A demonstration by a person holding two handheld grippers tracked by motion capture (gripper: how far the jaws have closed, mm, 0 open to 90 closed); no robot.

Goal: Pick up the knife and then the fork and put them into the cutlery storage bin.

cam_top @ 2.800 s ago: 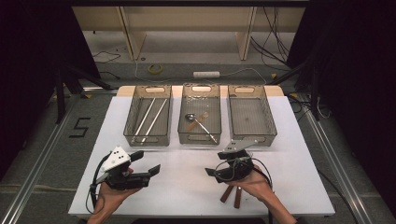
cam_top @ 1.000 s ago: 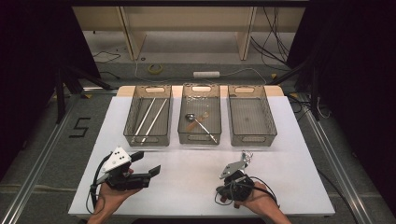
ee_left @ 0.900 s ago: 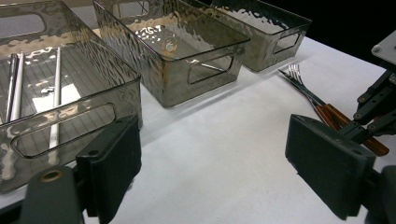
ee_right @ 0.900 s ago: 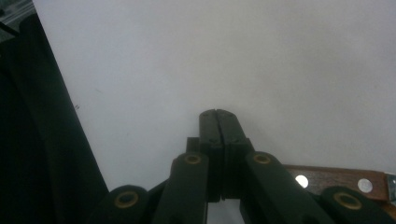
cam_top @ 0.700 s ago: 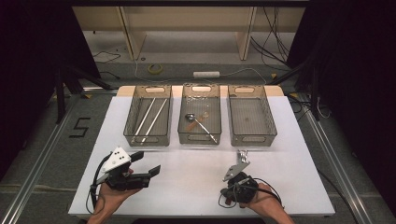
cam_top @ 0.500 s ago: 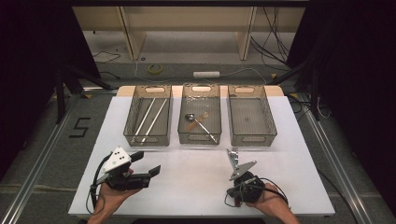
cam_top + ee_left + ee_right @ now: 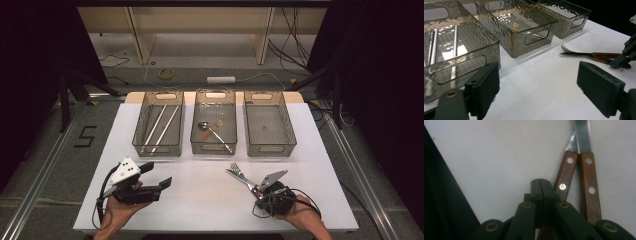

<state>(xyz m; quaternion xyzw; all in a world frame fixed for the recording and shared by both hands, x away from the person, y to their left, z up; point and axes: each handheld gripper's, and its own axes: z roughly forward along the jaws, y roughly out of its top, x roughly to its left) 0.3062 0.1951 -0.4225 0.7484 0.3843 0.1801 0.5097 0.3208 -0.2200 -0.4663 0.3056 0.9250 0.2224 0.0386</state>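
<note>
1. Cutlery sorting, seen from the high view: three bins stand in a row at the far side of the table (image 7: 200,210). The left bin (image 7: 141,142) holds chopsticks (image 7: 161,127), the middle bin (image 7: 216,146) a spoon (image 7: 210,130), and the right bin (image 7: 270,148) looks bare. A fork (image 7: 235,169) and a knife (image 7: 241,179) lie side by side on the table near the right gripper (image 7: 260,192), so two pieces are judged sorted and these two remain.
2. Left gripper view: the left gripper (image 7: 539,85) has its jaws spread wide with nothing between them, over bare table in front of the left bin (image 7: 461,57). The fork (image 7: 574,51) and knife (image 7: 604,60) lie off to the right.
3. Right gripper view: the right gripper (image 7: 540,182) has its jaws pressed together, empty, their tips just beside the two wooden handles. Whether they touch the nearer handle (image 7: 565,177) is hard to tell, so no pickup has begun.
</note>
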